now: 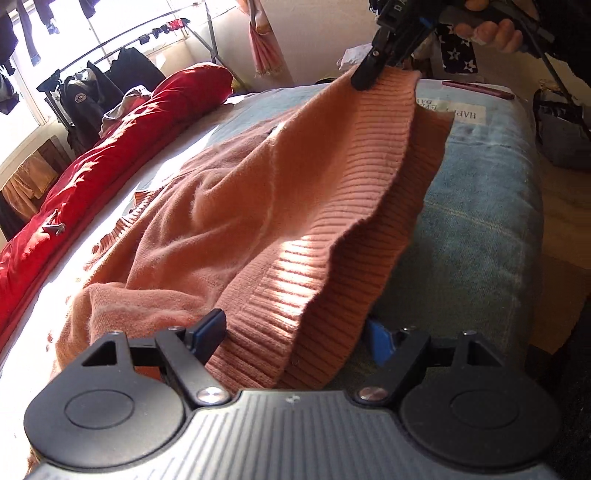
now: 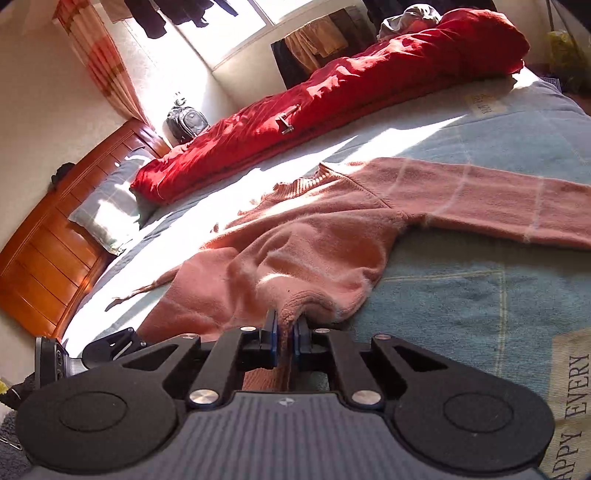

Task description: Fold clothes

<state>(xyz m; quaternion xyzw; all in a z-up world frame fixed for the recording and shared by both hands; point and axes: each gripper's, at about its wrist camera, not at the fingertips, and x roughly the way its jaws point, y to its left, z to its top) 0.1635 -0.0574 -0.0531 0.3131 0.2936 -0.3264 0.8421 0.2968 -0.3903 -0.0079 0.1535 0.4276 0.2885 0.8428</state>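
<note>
A salmon-pink knitted sweater (image 1: pixel 221 206) lies spread on the bed, one sleeve (image 2: pixel 498 206) stretched out to the right. My right gripper (image 2: pixel 286 332) is shut on a corner of its ribbed hem and holds that corner lifted off the bed. In the left wrist view the right gripper (image 1: pixel 364 81) appears at the top, with a person's hand (image 1: pixel 491 33) on its grip. My left gripper (image 1: pixel 295 336) stands open at the near end of the ribbed hem (image 1: pixel 288 295), which drapes between its two spread fingers; the pads do not press on it.
A pale blue bedcover (image 1: pixel 480 221) with printed words lies under the sweater. A red duvet (image 2: pixel 332 96) runs along the far side. A wooden headboard (image 2: pixel 48 251) and pillow (image 2: pixel 107 206) are at the left. A clothes rack (image 1: pixel 110 48) stands by the window; a bag (image 1: pixel 561 133) sits on the floor.
</note>
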